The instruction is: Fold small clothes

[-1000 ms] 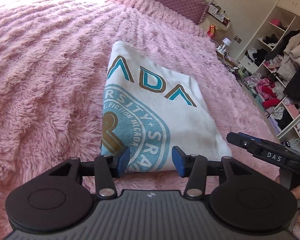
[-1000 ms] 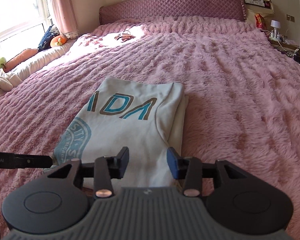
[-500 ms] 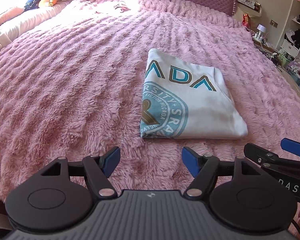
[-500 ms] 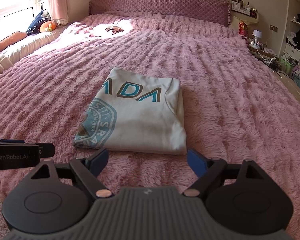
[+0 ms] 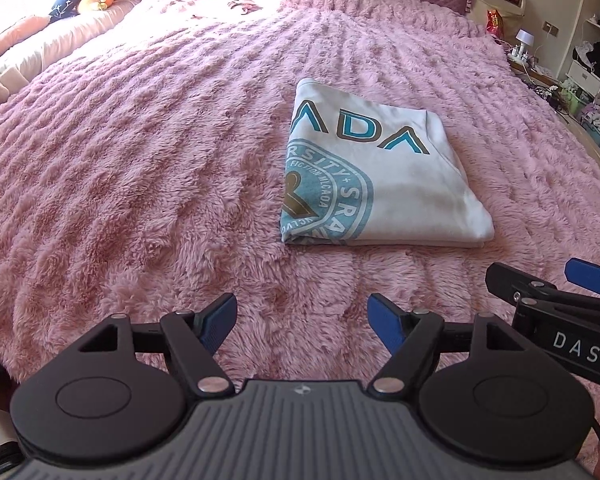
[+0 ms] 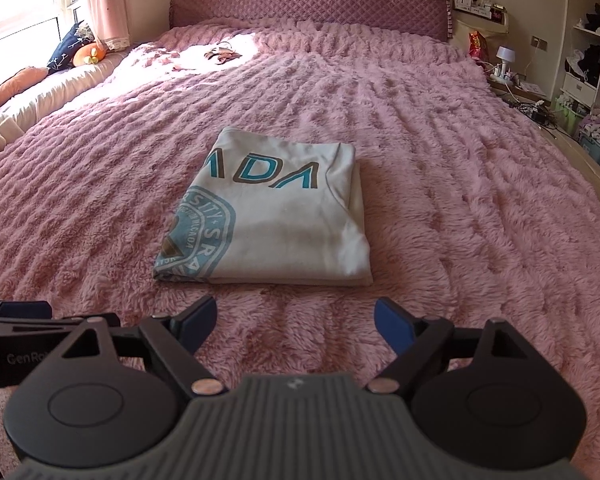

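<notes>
- A white T-shirt with a teal and brown print lies folded into a compact rectangle on the pink fluffy bedspread, right of centre in the left wrist view and at the centre of the right wrist view.
- Its edges look squared and the layers stacked; a folded edge runs along the near side, and nothing hangs loose that I can see.
- The left gripper sits at the bottom of its own frame with the jaws spread wide apart, holding nothing, above bare bedspread and short of the shirt.
- The right gripper sits at the bottom of its own frame, jaws likewise wide apart and empty, near the shirt's front edge but not touching it.
- The right gripper also shows at the right edge of the left wrist view, just beside the left one.
- Judging by this, the folding of this shirt looks finished, or very nearly so.
- What may be left is a last smoothing, or moving on to another garment; no other garment waiting to be folded shows on the bed.
- At the upper left of both frames there are cushions by the window; at the right edge, shelves full of clothes.
</notes>
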A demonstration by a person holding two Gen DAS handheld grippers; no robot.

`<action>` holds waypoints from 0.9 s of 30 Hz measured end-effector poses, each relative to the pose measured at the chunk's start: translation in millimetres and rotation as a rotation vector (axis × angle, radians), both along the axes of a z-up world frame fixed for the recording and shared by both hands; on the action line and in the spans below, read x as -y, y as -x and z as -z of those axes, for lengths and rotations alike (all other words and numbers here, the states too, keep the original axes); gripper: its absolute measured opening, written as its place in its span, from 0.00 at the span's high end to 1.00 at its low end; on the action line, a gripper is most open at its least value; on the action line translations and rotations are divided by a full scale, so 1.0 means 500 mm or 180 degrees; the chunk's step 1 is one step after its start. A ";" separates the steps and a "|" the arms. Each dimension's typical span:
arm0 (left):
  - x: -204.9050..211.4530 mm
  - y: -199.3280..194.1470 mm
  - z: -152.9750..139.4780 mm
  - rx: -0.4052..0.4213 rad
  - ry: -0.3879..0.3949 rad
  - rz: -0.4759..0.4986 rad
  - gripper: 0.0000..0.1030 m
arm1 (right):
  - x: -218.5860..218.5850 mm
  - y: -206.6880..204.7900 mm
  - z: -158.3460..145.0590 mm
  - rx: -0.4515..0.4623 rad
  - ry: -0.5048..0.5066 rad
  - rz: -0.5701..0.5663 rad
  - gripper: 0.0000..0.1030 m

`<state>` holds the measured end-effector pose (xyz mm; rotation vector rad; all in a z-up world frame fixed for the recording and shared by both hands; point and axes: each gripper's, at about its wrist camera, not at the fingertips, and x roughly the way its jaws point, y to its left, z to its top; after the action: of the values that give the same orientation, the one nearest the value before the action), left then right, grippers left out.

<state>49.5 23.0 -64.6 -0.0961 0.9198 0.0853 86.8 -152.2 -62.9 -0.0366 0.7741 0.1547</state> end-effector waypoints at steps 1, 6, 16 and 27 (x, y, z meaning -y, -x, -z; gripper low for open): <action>0.000 0.000 0.000 -0.0002 -0.0008 0.0004 0.16 | -0.001 -0.001 -0.001 0.0002 0.0002 -0.0001 0.20; 0.001 -0.003 0.000 -0.0030 -0.0069 -0.0025 0.15 | -0.003 -0.001 -0.002 0.0000 0.0003 -0.0015 0.20; 0.000 -0.006 0.004 -0.0048 -0.0046 -0.0021 0.15 | -0.004 -0.002 0.002 -0.0013 -0.0013 -0.0029 0.20; 0.008 -0.006 0.010 -0.0080 -0.0073 0.0008 0.15 | -0.005 -0.002 0.007 -0.0038 -0.0014 -0.0024 0.21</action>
<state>52.7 19.2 -69.4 -0.0725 0.9438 0.0948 87.8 -149.8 -66.2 -0.0344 0.7857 0.1640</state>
